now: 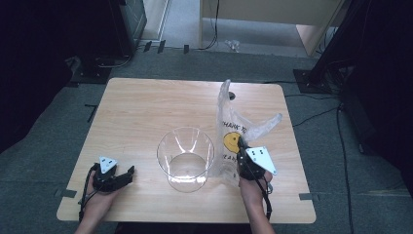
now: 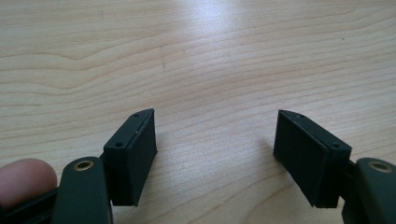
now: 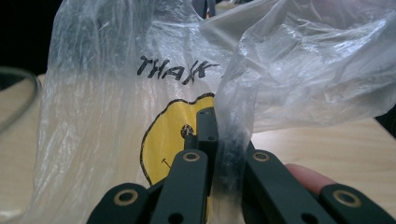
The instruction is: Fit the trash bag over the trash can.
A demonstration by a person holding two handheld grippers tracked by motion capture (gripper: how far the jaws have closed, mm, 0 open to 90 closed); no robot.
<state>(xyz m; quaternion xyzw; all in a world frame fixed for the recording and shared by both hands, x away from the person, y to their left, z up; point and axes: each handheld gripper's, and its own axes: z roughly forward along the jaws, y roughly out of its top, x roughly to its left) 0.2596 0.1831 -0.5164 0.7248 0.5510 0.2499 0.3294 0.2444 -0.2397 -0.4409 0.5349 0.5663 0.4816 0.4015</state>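
Note:
A thin clear plastic bag (image 1: 233, 127) with a yellow smiley face and black lettering stands up off the wooden table (image 1: 146, 102), its handles pointing up and to the right. My right gripper (image 1: 240, 143) is shut on the bag near the smiley; in the right gripper view the film (image 3: 116, 93) is pinched between the closed jaws of that gripper (image 3: 219, 135). A clear round bin (image 1: 185, 158) stands just left of the bag. My left gripper (image 1: 127, 174) rests at the table's front left, open, and its fingers (image 2: 135, 149) have only bare wood between them.
A wooden cabinet (image 1: 272, 19) and dark stands (image 1: 122, 29) sit on the grey floor beyond the table. Cables (image 1: 316, 114) trail off to the right. The bin's rim (image 3: 18, 93) curves in at the left edge of the right gripper view.

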